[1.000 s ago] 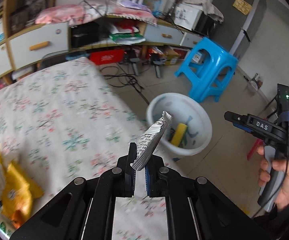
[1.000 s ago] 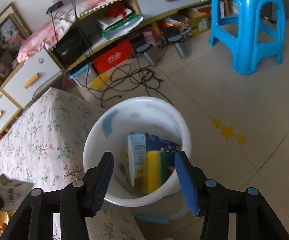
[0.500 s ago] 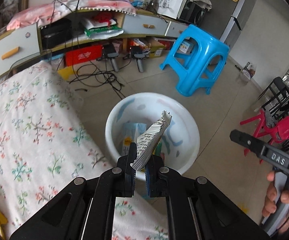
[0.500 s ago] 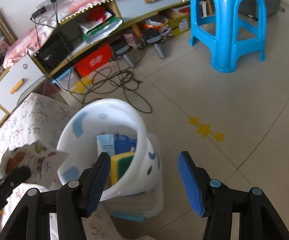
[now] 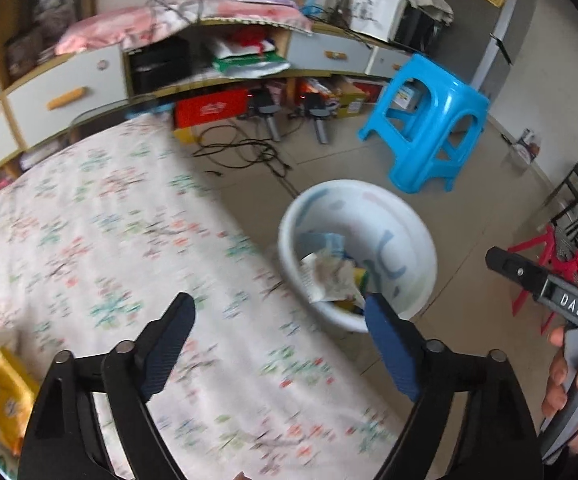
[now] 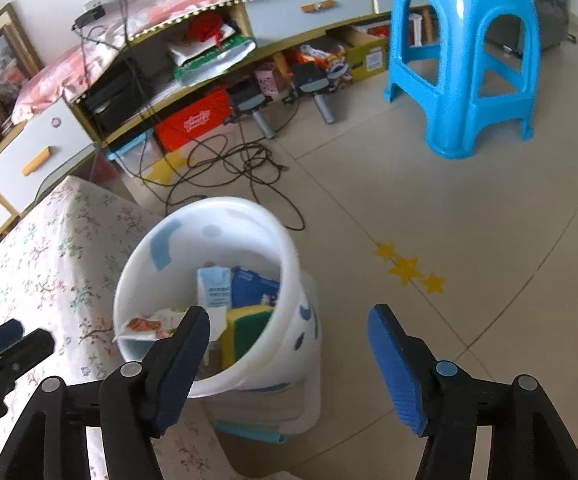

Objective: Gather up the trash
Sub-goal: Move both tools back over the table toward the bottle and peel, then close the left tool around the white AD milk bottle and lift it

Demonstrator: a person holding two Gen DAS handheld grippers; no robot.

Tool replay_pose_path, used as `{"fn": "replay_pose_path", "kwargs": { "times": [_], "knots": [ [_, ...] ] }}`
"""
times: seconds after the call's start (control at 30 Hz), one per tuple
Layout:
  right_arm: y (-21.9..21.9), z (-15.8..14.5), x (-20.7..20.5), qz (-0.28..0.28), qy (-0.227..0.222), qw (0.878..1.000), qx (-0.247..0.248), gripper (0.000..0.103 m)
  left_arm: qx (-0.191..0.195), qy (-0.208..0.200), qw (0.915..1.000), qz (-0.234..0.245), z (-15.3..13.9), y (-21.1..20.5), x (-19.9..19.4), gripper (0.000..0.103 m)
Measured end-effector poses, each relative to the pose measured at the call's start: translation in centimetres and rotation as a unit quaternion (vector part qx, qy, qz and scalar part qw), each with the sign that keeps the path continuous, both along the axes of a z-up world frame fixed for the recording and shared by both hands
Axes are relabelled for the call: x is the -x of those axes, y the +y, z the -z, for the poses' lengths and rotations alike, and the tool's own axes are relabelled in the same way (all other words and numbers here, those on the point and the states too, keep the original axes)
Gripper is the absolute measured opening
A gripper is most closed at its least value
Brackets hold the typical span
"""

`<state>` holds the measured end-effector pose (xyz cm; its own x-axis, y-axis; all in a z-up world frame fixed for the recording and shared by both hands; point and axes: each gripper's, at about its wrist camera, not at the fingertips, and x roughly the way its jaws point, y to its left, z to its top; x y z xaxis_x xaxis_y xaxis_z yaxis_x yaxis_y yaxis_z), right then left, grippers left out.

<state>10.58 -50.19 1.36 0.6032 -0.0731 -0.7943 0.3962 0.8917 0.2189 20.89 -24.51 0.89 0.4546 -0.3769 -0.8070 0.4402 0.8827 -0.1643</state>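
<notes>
Left gripper (image 5: 277, 316): jaws spread wide, nothing between them, positioned over the floral-covered worktop (image 5: 89, 240) near its edge. Right gripper (image 6: 289, 328): jaws spread wide, empty, positioned above the floor just beside the white bin (image 6: 285, 252).

The bin stands on the floor against the worktop edge. Inside it: a crumpled printed wrapper (image 5: 329, 276) lying on top at the worktop side, a blue-and-white carton (image 6: 213, 286) standing upright, a dark blue pack (image 6: 255, 286), and a yellow-green sponge (image 6: 245, 332).

A yellow wrapper (image 5: 11, 400) lies on the worktop at the left edge of the left wrist view. A blue stool (image 6: 465, 60) stands well apart from the bin.
</notes>
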Motion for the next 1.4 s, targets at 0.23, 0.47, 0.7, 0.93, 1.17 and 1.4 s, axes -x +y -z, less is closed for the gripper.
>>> {"fn": "replay_pose_path", "kwargs": {
  "times": [0.23, 0.47, 0.7, 0.93, 1.17, 1.4],
  "knots": [
    [3.3, -1.1, -0.7, -0.041, -0.010, 0.999, 0.013, 0.083, -0.017, -0.017, 0.9990, -0.037, -0.6, 6.7, 2.2, 0.097],
    [7.8, -1.1, -2.1, -0.082, -0.002, 0.996, 0.023, 0.084, -0.049, -0.034, 0.9956, -0.072, -1.3, 13.3, 4.2, 0.098],
    [12.5, -1.4, -3.0, -0.119, -0.005, 0.992, 0.031, 0.088, -0.069, -0.031, 0.9865, -0.145, -0.8, 20.4, 5.7, 0.098],
    [17.2, -0.4, -3.7, -0.168, 0.012, 0.984, 0.055, 0.088, -0.038, 0.058, 0.9687, -0.239, 1.7, 27.4, 6.0, 0.098],
    [20.6, 0.8, -4.4, -0.197, 0.031, 0.978, 0.066, 0.088, -0.022, 0.115, 0.9561, -0.269, 4.2, 29.5, 6.5, 0.098],
    [23.0, 1.4, -4.8, -0.216, 0.038, 0.973, 0.077, 0.088, 0.007, 0.152, 0.9435, -0.295, 6.3, 29.6, 6.5, 0.088]
  ]
}}
